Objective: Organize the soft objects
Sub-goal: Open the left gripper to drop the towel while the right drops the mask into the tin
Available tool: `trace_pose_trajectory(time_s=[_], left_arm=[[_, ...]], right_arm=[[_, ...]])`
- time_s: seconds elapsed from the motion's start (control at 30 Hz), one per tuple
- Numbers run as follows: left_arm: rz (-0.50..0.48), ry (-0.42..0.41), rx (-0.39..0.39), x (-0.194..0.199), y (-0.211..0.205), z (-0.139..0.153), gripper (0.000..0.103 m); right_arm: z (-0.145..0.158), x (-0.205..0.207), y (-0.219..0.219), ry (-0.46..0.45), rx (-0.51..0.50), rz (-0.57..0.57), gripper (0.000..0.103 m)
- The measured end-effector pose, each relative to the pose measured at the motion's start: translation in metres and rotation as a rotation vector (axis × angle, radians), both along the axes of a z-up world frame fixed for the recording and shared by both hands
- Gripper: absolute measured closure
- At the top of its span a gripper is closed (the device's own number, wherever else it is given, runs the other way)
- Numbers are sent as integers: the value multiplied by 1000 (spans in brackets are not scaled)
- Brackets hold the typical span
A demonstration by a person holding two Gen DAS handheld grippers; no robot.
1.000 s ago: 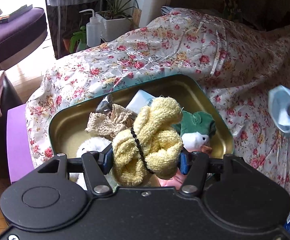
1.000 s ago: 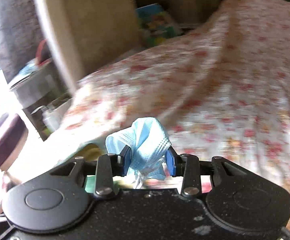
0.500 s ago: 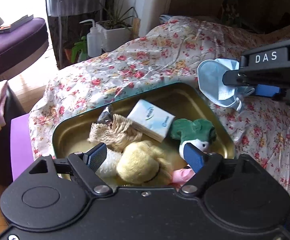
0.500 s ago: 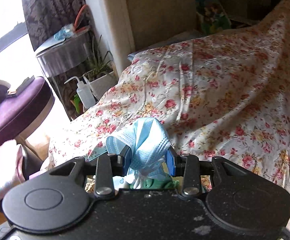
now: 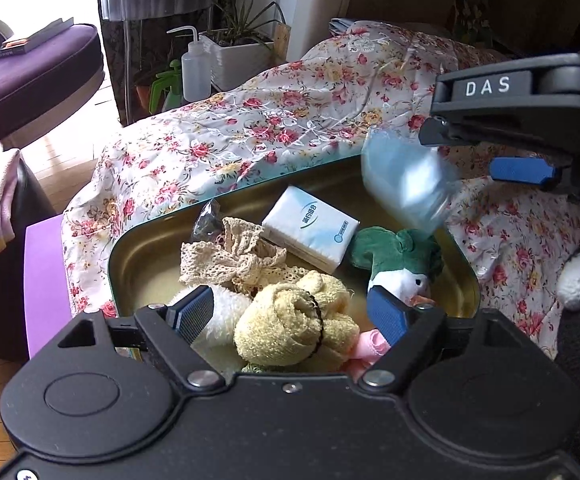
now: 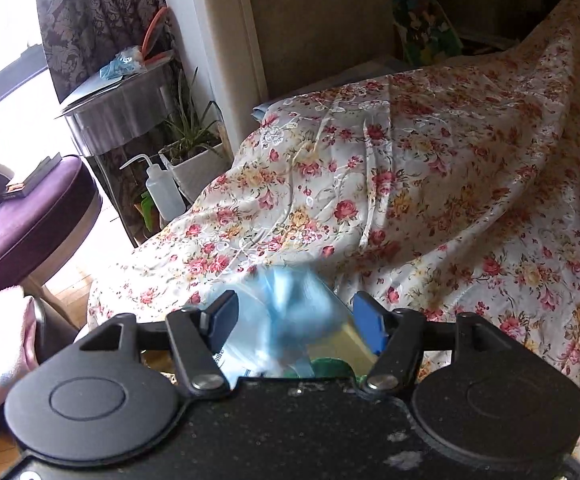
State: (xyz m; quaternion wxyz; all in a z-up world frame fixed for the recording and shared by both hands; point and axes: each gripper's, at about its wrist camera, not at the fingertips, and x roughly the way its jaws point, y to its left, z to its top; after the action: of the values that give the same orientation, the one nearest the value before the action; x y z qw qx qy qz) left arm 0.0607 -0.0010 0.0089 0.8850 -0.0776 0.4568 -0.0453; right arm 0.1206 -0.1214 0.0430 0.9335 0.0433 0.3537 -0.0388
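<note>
A: In the left wrist view, what is happening?

B: The left gripper (image 5: 290,312) is hanging with its fingers spread wide over the near end of the gold tin (image 5: 146,236), holding nothing. A second ago it was clamping the yellow towel bundle (image 5: 293,328); now that bundle is lying in the tin, between the blue pads but apart from them. Around it are sitting the beige lace piece (image 5: 230,256), the tissue pack (image 5: 309,232) and the green plush (image 5: 397,252).

A: And the far right?

B: The right gripper (image 5: 485,152) is reaching in above the tin's far right corner. The blue face mask (image 5: 405,184) is blurring just below it, apparently dropping free toward the plush.

A: Is the right wrist view agreeing?

B: Yes. There the right gripper's (image 6: 293,320) fingers are standing wide, where half a second ago they were pinching the mask. The mask (image 6: 290,312) is smearing between them, seemingly falling, with the tin's rim (image 6: 353,340) showing underneath and the floral bedspread (image 6: 409,180) stretching beyond.

A: Meaning?

B: Both items are being delivered, I judge. A white plush (image 5: 577,280) is still waiting on the bedspread, right of the tin.
</note>
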Motion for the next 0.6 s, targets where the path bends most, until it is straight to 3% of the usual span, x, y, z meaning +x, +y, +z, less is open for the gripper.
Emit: trace_pose_trajectory(time_s=[0.2, 0.3, 0.6], left_arm=[[-12, 3, 3, 0, -1, -1, 23], [-9, 6, 1, 0, 0, -1, 23], [-30, 6, 11, -1, -3, -1, 23]], right_arm=[[-3, -8, -9, 2, 6, -17, 40], [-3, -16, -17, 4, 29, -30, 35], [-9, -66, -56, -14, 31, -97, 30]])
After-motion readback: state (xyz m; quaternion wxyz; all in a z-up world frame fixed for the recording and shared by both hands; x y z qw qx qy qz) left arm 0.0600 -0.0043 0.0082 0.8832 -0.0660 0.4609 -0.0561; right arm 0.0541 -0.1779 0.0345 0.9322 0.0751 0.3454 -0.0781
